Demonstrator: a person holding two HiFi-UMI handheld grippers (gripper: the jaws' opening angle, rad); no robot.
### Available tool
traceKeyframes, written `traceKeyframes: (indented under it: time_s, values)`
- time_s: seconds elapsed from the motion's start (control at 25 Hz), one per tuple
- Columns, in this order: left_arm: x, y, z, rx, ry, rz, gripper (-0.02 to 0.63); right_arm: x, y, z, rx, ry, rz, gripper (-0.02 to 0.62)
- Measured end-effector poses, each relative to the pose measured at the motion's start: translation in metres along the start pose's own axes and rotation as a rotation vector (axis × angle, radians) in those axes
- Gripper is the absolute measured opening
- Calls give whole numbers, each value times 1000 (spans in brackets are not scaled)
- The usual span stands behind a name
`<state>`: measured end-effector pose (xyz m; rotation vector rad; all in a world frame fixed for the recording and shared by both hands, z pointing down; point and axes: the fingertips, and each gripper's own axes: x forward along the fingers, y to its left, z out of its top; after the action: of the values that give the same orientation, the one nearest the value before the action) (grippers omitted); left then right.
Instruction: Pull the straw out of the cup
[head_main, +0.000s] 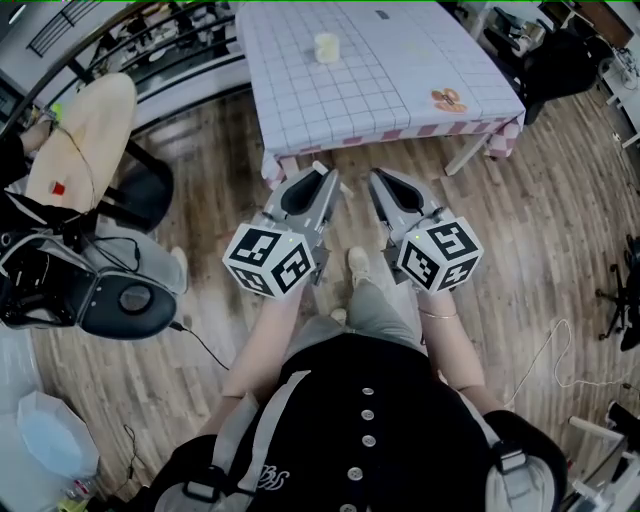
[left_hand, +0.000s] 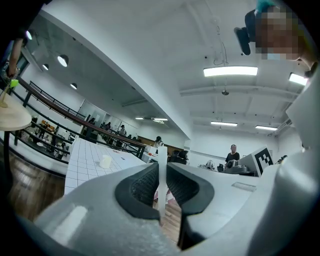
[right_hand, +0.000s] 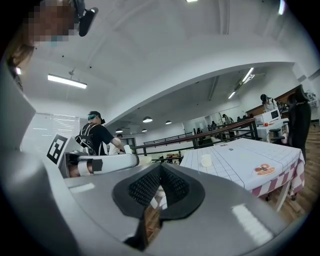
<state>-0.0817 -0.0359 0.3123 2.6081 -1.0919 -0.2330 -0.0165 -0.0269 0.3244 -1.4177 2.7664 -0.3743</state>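
The left gripper (head_main: 323, 178) has its jaws pressed on a thin white straw (left_hand: 161, 175), which stands upright between them. The right gripper (right_hand: 160, 171) has its jaws together, with nothing between them. The cup (head_main: 326, 47) sits well ahead on the checked worktop (head_main: 400, 75), far from the straw.

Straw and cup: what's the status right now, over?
Left gripper shut on white straw, upright; right gripper shut, empty. Cup on the table, no straw showing in it. Both grippers over the floor, short of the table; nothing in the way.
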Motion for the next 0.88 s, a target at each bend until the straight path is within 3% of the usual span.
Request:
traceKeyframes:
  time_s: [0.24,0.88]
  values:
    - [24,16,-10,7,-3,21,44,21,-26,-4,-4,-4,17,0]
    - [174,103,32,24,-43,62,46,139,-152,54,-11,-31,73,0]
